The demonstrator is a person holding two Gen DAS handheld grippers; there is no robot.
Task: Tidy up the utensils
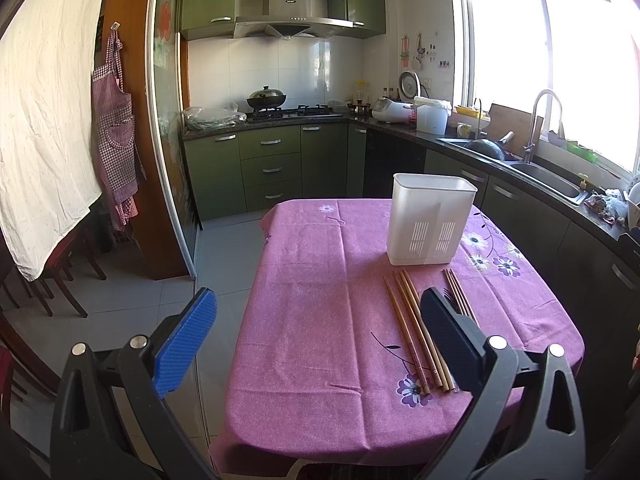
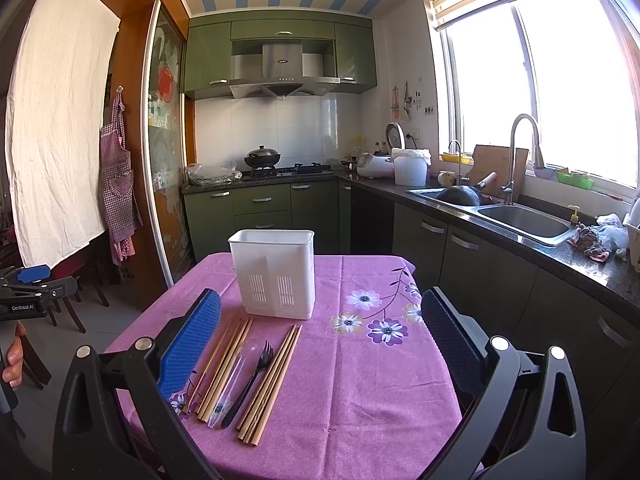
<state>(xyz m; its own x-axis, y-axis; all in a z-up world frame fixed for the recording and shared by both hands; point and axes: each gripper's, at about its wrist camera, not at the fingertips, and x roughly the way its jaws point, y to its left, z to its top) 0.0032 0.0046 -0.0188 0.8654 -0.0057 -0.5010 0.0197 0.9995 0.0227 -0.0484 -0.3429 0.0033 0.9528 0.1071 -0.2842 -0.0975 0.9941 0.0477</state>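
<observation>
Both grippers, left and right, gape wide and empty; chopsticks and fork lie at the right one's eleven o'clock, long axes toward the holder at twelve.

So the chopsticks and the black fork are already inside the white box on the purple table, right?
Not quite. The chopsticks and black fork lie on the purple tablecloth in front of the white box, not inside it. The right wrist view shows this.
</observation>
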